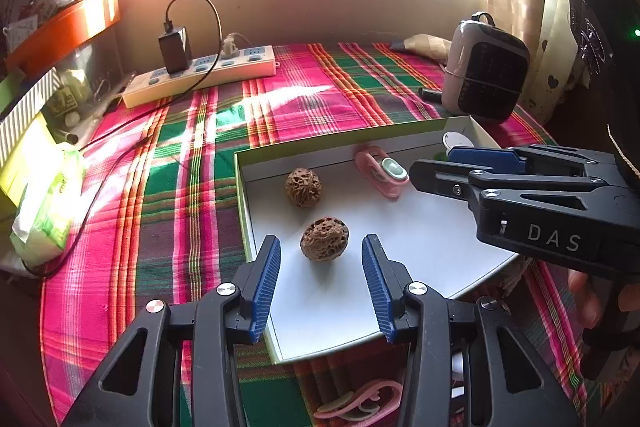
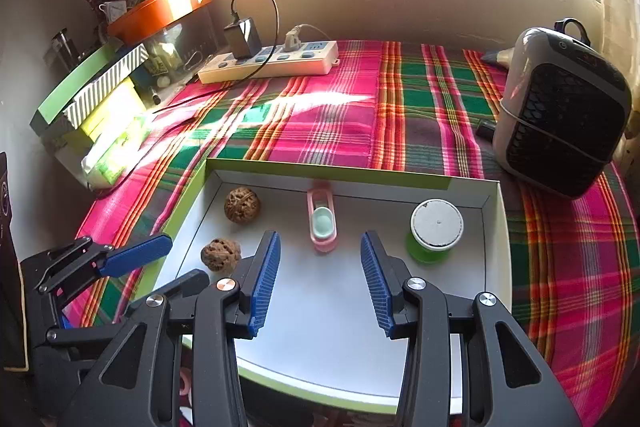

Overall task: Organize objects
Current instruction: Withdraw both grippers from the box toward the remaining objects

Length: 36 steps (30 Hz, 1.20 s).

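A shallow white box (image 2: 494, 227) with a green outer rim lies open on the plaid cloth. Inside it, two wrinkled brown walnuts (image 2: 242, 205) (image 2: 221, 254) rest apart at the left, a pink clip (image 2: 322, 223) with a pale green centre lies in the middle, and a white-topped green spool (image 2: 434, 229) stands upright at the right.

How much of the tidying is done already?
Two walnuts, a pink clip and a green spool already sit in the box. Both the left gripper and the right gripper are open and empty. Another pink item lies outside, near the box.
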Available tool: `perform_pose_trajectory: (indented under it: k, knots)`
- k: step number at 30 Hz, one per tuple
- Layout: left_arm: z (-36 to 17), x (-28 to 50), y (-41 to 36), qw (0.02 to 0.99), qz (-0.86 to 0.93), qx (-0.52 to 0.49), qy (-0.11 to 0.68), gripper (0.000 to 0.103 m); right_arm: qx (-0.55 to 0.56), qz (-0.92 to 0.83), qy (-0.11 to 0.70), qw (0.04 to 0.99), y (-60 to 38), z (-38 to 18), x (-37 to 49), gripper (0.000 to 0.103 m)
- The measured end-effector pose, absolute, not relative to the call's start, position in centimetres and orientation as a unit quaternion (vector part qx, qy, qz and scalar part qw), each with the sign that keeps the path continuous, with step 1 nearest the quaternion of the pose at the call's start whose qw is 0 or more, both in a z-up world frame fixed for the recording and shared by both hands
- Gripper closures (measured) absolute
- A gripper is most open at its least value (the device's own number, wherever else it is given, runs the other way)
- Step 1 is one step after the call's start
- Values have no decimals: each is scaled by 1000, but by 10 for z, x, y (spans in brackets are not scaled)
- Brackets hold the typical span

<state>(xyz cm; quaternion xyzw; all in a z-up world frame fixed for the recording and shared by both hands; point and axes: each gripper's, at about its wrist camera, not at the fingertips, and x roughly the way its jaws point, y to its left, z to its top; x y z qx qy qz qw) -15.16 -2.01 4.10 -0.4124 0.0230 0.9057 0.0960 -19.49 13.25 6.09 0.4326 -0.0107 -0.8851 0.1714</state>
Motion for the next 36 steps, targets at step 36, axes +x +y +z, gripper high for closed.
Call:
perform_pose_trajectory:
  k: [36]
  knots:
    - [15, -64, -37, 169, 899, -402, 35, 60, 401, -909, -4, 110, 192, 52, -80, 60]
